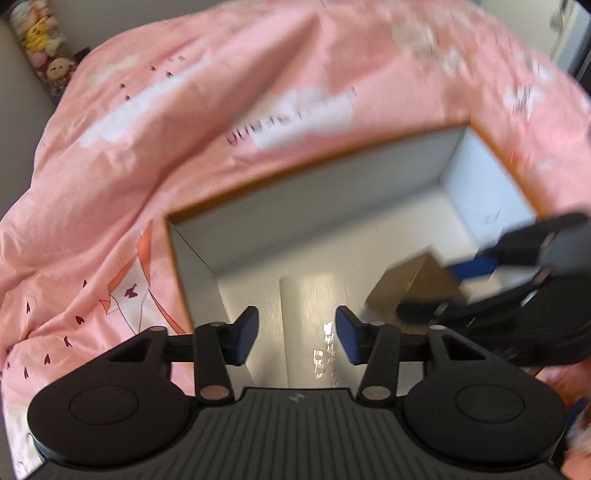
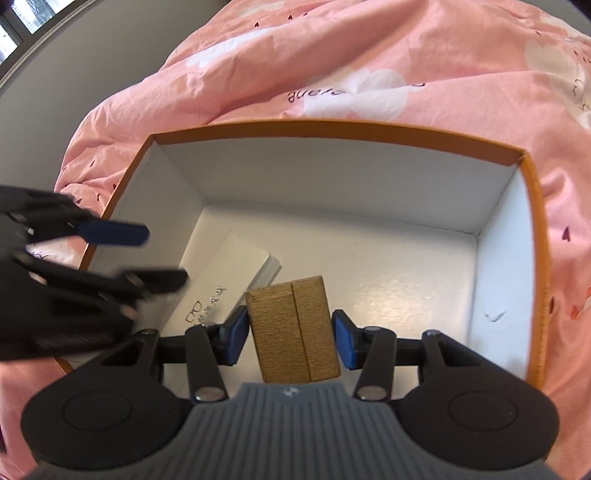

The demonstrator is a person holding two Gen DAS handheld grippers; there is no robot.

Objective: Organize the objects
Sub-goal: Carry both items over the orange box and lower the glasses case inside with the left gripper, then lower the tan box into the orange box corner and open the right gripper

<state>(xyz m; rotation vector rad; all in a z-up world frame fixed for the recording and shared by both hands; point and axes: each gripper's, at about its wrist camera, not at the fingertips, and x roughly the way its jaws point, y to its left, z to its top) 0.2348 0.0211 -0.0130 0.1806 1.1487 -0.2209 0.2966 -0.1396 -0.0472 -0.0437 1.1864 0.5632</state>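
An open orange box with a white inside (image 2: pixel 532 258) lies on a pink duvet; it also shows in the left wrist view (image 1: pixel 332 184). A flat white case with printed text (image 2: pixel 229 284) lies on its floor, seen in the left wrist view (image 1: pixel 314 306) below my left gripper (image 1: pixel 297 334), which is open and empty above it. A brown woven box (image 2: pixel 295 332) stands between the pads of my right gripper (image 2: pixel 290 338); the pads stand just off its sides. In the left wrist view the brown box (image 1: pixel 413 284) is partly hidden by the right gripper (image 1: pixel 443 288).
The pink duvet (image 1: pixel 147 147) with white clouds surrounds the box on all sides. Plush toys (image 1: pixel 44 48) sit at the far left by a wall. A window (image 2: pixel 22 18) shows at upper left in the right wrist view.
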